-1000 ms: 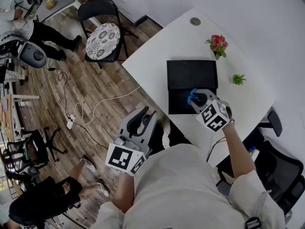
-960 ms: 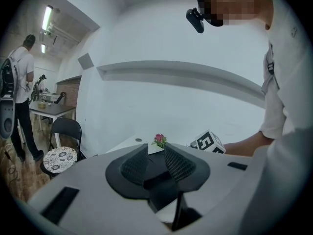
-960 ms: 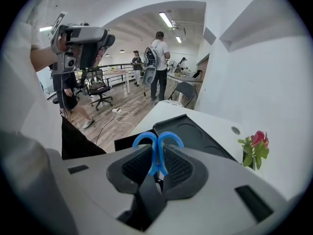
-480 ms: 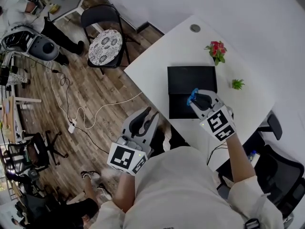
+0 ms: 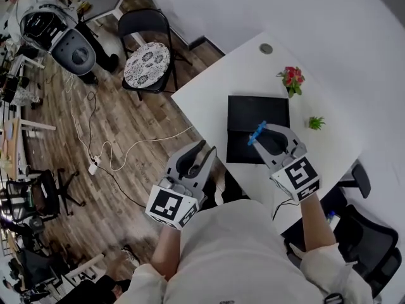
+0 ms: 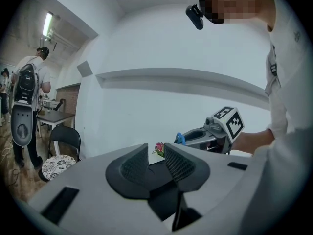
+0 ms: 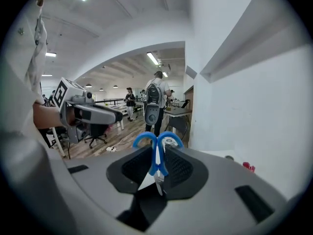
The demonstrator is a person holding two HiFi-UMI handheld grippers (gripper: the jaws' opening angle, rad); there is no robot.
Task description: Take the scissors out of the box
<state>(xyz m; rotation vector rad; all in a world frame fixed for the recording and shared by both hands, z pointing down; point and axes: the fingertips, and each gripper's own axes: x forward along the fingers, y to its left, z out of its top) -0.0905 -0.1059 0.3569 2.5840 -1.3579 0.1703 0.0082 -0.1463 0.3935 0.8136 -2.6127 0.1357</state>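
Observation:
A black box (image 5: 256, 113) lies open on the white table (image 5: 209, 94). My right gripper (image 5: 267, 132) hangs above the box's near part, shut on blue-handled scissors (image 5: 256, 133). In the right gripper view the scissors (image 7: 157, 146) stand upright between the pads, handle loops up and blades pointing down into the gripper (image 7: 156, 166). My left gripper (image 5: 204, 151) hovers off the table's near-left edge over the wooden floor. Its jaws (image 6: 155, 156) stand a little apart with nothing between them. The box's inside is partly hidden by the right gripper.
A pot of red flowers (image 5: 290, 80) and a small green plant (image 5: 316, 123) stand behind and right of the box. A black chair with a patterned cushion (image 5: 147, 62) stands left of the table, with cables (image 5: 126, 151) on the floor. People stand at the far left.
My right gripper has risen out of the box with the blue scissors held between its pads. The left gripper has stayed about where it was.

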